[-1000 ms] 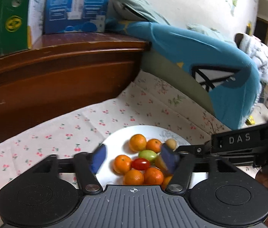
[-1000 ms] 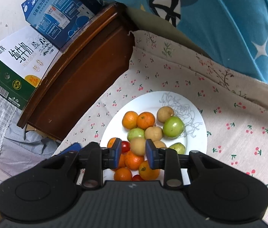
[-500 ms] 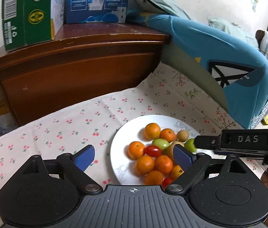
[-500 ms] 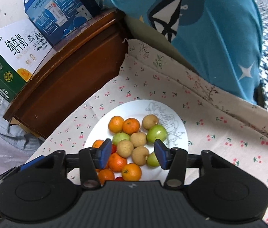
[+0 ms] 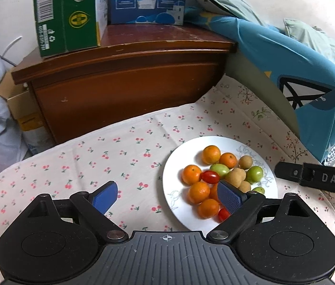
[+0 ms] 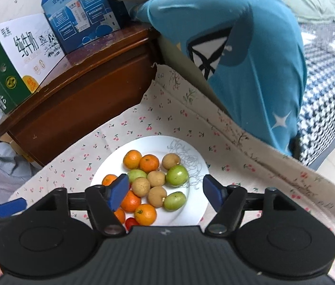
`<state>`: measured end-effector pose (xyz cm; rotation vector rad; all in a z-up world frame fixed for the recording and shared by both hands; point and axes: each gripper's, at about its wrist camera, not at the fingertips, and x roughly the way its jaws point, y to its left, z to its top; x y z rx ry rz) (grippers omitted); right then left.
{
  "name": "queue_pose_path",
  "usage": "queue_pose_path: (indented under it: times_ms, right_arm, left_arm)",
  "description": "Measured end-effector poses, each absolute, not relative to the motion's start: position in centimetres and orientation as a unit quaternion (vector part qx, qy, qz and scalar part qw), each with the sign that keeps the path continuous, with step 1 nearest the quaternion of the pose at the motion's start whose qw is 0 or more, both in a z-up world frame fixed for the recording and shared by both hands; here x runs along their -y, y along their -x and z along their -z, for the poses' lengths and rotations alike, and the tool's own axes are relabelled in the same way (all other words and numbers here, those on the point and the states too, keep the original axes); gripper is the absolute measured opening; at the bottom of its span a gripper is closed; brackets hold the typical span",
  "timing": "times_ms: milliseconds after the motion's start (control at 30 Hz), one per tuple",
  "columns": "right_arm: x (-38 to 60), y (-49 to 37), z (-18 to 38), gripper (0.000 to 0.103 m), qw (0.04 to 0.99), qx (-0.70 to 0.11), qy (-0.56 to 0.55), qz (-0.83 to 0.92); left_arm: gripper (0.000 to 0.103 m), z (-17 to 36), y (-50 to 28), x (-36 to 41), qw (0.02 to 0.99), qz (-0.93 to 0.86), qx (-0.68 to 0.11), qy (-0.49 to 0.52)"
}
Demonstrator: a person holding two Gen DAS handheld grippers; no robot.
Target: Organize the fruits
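Observation:
A white plate (image 5: 177, 166) (image 6: 196, 204) on the cherry-print cloth holds several small oranges (image 5: 211, 154) (image 6: 132, 159), green fruits (image 5: 254, 174) (image 6: 177, 175), tan longans (image 5: 245, 162) (image 6: 141, 186) and red cherry tomatoes (image 5: 210, 176) (image 6: 131, 222). My left gripper (image 5: 167, 196) is open and empty, above the plate's left edge. My right gripper (image 6: 166, 192) is open and empty, above the fruit pile. The right gripper's black finger also shows at the right of the left wrist view (image 5: 314, 178).
A wooden cabinet (image 5: 124, 80) (image 6: 79, 95) stands behind the cloth, with a green milk carton (image 5: 65, 11) (image 6: 11, 61) and a blue box (image 5: 146, 0) (image 6: 82, 11) on top. A blue cushion (image 5: 286, 57) (image 6: 250, 59) leans at the right. The cloth (image 5: 120, 152) lies bare left of the plate.
Both grippers have pulled back and up from the fruit pile. Both have opened wider. The fruit stays on the plate.

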<state>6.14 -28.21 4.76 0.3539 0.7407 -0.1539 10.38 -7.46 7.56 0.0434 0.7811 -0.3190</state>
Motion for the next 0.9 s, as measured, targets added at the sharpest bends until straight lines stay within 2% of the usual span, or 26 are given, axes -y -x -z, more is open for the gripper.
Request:
queue_pose_path:
  times_ms: [267, 400, 900]
  right_arm:
    - [26.5, -5.4, -5.7, 0.078, 0.917, -0.373, -0.111, 0.092]
    - [25.3, -5.1, -6.0, 0.087, 0.917, -0.380, -0.067, 0.106]
    - [24.9, -5.2, -4.5, 0.088, 0.893, -0.424, -0.060, 0.139]
  left_arm:
    - [0.096, -7.6, -9.9, 7.7, 0.909, 0.124, -0.398, -0.019]
    - [0.096, -7.5, -9.5, 8.0, 0.906, 0.117, -0.405, -0.026]
    - [0.096, -6.7, -9.9, 8.2, 0.903, 0.086, -0.420, -0.040]
